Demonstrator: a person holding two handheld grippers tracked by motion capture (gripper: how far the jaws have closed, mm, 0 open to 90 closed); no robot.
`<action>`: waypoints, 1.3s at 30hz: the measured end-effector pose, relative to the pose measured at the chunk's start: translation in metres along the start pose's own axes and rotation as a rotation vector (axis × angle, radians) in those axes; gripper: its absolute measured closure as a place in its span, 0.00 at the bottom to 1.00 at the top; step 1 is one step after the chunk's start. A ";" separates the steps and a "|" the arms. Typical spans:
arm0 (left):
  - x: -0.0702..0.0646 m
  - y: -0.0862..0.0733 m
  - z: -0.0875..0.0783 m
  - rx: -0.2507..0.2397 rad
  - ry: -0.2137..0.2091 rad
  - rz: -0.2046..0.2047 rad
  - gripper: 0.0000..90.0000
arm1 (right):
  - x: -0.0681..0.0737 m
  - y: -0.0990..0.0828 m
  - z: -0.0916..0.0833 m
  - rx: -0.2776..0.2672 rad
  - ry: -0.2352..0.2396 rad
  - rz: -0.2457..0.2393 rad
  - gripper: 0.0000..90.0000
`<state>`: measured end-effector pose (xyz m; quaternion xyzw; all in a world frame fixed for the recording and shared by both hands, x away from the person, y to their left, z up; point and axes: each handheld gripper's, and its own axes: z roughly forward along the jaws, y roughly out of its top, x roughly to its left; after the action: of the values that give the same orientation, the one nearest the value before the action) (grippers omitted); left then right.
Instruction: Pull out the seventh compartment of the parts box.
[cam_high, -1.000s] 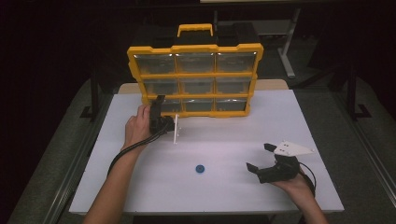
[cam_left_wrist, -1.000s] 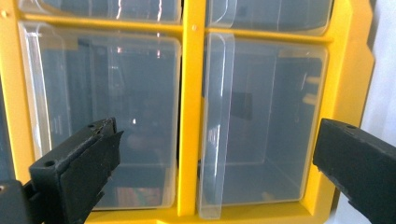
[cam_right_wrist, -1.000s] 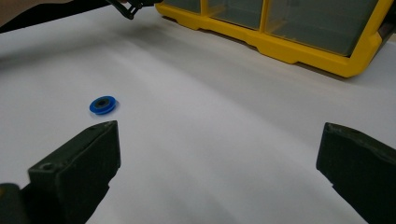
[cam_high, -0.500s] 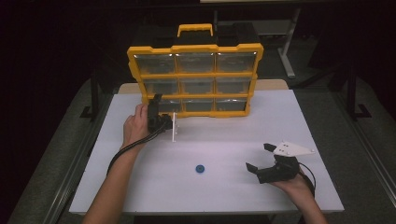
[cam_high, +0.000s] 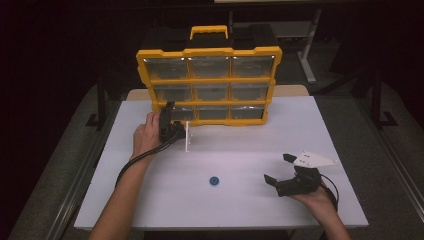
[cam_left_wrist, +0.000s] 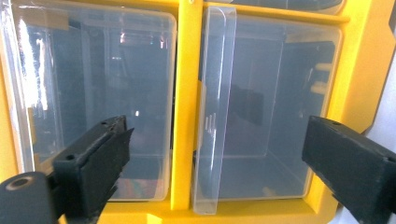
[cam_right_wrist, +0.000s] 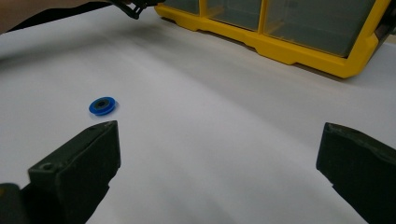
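A white table (cam_high: 240, 200) stands in a dark room, with a yellow organizer case (cam_high: 209, 85) upright near its far edge. The case has a yellow handle on top and three rows of three clear compartments framed in yellow. At the bottom-left compartment a clear plastic door (cam_high: 187, 136) stands swung open, edge-on toward the person; in the left gripper view the door (cam_left_wrist: 214, 112) appears as a thin transparent panel with a rounded top corner, upright before the yellow divider. The left gripper (cam_high: 172, 127) is at that compartment, its jaws wide on either side of the door without touching it; they have just been closing a little. The right gripper (cam_high: 280, 170) rests on the near right part of the table, jaws spread wide and empty. A small blue ring (cam_high: 214, 180) lies on the table between the two hands.
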<state>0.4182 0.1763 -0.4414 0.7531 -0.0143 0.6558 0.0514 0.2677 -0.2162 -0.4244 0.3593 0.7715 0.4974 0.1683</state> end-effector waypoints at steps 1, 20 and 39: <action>0.000 0.000 0.000 0.000 0.001 -0.002 0.10 | 0.000 0.000 0.000 -0.001 0.000 -0.001 0.00; -0.003 -0.001 0.001 0.004 0.025 -0.004 0.20 | 0.000 0.000 0.000 0.001 0.001 0.000 0.00; -0.005 0.000 0.001 0.008 0.037 -0.008 0.40 | 0.000 -0.001 0.000 0.001 0.000 -0.003 0.00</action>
<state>0.4185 0.1757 -0.4464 0.7410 -0.0080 0.6695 0.0513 0.2672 -0.2159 -0.4251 0.3585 0.7722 0.4967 0.1689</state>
